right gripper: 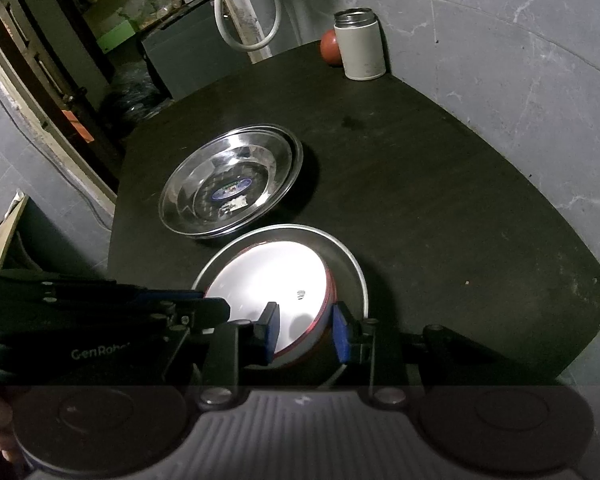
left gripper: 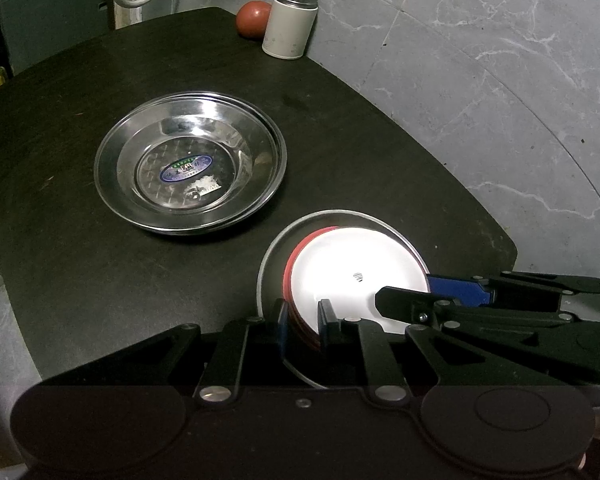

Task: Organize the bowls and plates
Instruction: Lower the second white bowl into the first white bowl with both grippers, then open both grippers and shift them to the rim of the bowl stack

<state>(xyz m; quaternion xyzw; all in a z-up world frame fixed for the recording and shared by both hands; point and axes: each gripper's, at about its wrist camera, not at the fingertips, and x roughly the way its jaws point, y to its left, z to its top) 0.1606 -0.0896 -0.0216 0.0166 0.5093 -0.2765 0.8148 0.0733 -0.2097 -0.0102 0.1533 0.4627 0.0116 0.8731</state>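
Both grippers clamped the near rim of the red-edged white enamel bowls, nested in a shallow grey metal pan just beside the stacked steel plates: left gripper, right gripper. Uneven lifting could probably tilt the slick stack and let it slip.

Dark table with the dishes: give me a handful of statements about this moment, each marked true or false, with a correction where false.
1. The white bowl with the red outside sits inside a grey metal pan. True.
2. Both hand-held grippers are at the white bowl's rim: left hand-held gripper, right hand-held gripper. True.
3. The steel plates lie on the floor. False: they rest on the table.
4. The white canister lies on its side. False: it stands upright.
5. A red ball sits beside the canister. True.
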